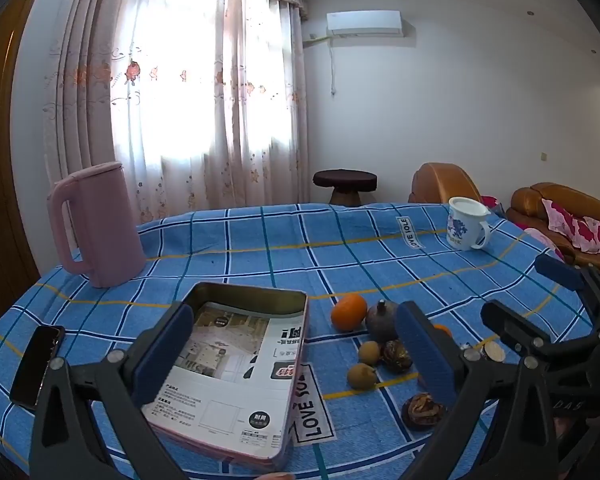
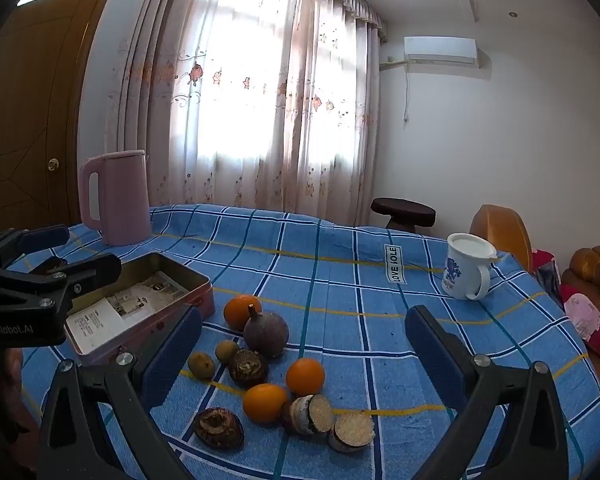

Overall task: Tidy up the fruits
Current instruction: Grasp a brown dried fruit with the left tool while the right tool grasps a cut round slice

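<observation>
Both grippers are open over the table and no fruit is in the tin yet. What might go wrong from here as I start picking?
1. The oranges and the purple fruit sit tightly clustered; open jaws closing on one may nudge neighbours and set the round ones rolling.
2. The cut halves near the table's front edge could be knocked off.
3. The left gripper and right gripper hover close together beside the tin; they may collide.

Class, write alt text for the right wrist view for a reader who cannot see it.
Open right gripper hovers over three oranges, a purple fig-like fruit and other small brown fruits on a blue checked tablecloth. A paper-lined rectangular metal tin sits left, beside the left gripper.
</observation>
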### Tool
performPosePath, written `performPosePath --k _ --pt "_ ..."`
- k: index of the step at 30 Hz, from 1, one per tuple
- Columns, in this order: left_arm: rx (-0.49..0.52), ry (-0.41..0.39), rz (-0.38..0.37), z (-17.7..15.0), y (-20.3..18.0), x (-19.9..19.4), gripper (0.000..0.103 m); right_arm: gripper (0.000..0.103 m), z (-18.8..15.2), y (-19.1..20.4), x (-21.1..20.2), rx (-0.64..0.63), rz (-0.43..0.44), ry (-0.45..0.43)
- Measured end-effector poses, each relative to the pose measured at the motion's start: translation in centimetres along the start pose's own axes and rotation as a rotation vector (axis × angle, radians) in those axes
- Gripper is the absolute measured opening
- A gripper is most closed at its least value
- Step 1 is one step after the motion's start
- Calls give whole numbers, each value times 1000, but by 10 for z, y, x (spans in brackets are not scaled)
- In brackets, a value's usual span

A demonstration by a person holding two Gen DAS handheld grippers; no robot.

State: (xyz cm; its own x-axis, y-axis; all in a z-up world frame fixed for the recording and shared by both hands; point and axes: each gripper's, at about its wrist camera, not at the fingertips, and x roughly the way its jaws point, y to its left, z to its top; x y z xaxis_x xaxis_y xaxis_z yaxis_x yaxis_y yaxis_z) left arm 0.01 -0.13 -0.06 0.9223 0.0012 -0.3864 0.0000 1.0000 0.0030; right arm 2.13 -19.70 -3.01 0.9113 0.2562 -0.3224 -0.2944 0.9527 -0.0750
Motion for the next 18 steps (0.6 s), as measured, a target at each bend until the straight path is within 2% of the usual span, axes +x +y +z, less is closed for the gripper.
performPosePath --k 18 --pt "22 37 -16 -7 -11 7 103 102 -5 -11 2 17 -7 19"
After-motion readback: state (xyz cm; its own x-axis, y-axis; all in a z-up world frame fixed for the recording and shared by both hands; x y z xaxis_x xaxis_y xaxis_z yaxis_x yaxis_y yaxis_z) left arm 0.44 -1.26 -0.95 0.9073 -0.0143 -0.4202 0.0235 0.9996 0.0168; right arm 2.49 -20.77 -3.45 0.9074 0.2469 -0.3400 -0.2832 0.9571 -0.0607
